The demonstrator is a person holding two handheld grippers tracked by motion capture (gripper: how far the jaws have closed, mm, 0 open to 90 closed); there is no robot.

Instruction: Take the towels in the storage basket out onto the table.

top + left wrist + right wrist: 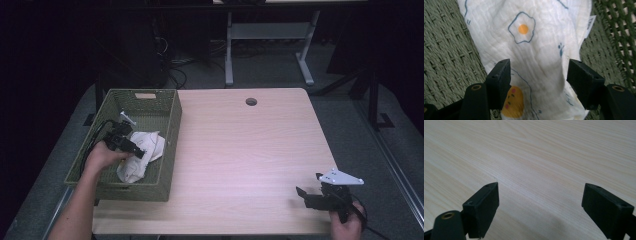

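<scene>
Down in the green woven basket [170,130] at the bench's nine o'clock edge, your left claw [142,154] hangs over the crumpled white muslin cloth with fried-egg prints [145,152]. Seen along the left gripper view, its two black jaws stand apart on either side of the cloth [534,50]; a raised fold lies between them, but the pads do not press on it. That cloth lies on the basket's woven floor [446,50], with the open-weave wall [621,35] at about two o'clock and a small white label [590,22] at the cloth's one o'clock corner.

Your right claw [307,195] sits over the pale wood-grain bench [240,150] near its five o'clock corner, well apart from the basket. Its jaws are spread wide with bare bench [536,157] between them and nothing in them. A grey three-cornered plate [342,176] tops that gripper, and your right hand [347,225] holds it from six o'clock.
</scene>
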